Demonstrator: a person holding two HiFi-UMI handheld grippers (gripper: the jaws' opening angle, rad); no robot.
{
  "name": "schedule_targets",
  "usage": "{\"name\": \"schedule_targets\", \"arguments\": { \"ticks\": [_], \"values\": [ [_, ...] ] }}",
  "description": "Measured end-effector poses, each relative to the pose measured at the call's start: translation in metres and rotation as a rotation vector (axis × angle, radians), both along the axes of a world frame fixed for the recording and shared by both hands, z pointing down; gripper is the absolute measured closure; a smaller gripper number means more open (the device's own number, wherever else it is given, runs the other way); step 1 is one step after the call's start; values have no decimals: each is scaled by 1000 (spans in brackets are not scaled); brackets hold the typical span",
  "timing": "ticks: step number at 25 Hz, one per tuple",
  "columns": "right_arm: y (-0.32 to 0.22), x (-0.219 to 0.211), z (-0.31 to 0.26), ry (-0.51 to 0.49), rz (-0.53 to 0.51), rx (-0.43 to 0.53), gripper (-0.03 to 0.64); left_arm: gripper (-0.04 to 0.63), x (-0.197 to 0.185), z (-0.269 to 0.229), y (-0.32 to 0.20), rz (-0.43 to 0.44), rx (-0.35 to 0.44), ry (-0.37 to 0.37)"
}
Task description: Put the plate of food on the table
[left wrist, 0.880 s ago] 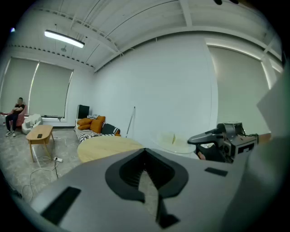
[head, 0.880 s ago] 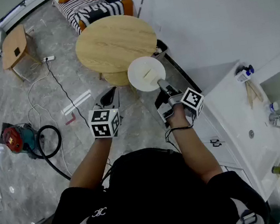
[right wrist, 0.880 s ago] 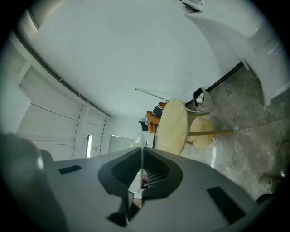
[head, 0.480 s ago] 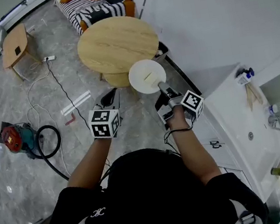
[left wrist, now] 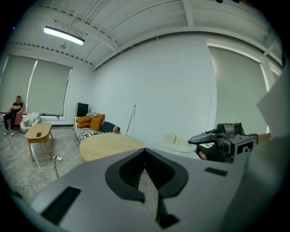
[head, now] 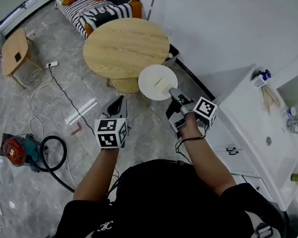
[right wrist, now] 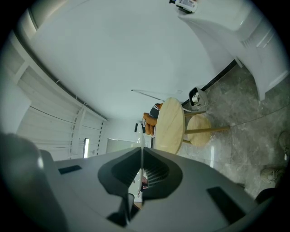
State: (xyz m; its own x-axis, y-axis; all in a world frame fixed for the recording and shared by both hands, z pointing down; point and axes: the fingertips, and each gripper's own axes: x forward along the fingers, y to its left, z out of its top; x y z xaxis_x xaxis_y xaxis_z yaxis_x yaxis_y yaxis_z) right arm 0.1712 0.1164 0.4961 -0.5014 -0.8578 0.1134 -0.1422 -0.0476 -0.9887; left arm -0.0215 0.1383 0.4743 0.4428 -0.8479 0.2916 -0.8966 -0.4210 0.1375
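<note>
Plate of food (head: pixel 157 82) hangs in the air, carried by its near rim, at the near edge of the round table (head: pixel 125 45).
Nearest, the left claw (head: pixel 118 102) is closed with nothing between its jaws and takes no part. The right claw (head: pixel 173 91) is clamped on the plate's near rim, which its own view shows only as a thin white line edge-on. Held at one edge like this, the plate looks stiff and smooth, probably breakable if dropped. All its weight hangs beyond the grip, so it may droop or slip, and it should be kept level. The pale strip of food (head: pixel 158 79) on it is too small to name and might slide. The plate's height above the table and the stool (head: pixel 125 84) can't be read from overhead.
</note>
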Motion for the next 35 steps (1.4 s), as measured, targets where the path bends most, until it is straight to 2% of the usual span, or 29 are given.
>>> {"name": "schedule_targets", "arguments": {
  "ticks": [22, 35],
  "values": [
    [32, -38, 9, -23, 24, -5, 595, 588, -45, 13, 20, 24, -7, 1],
    [26, -37, 22, -20, 30, -29, 595, 588, -56, 22, 12, 17, -21, -5]
  ]
}}
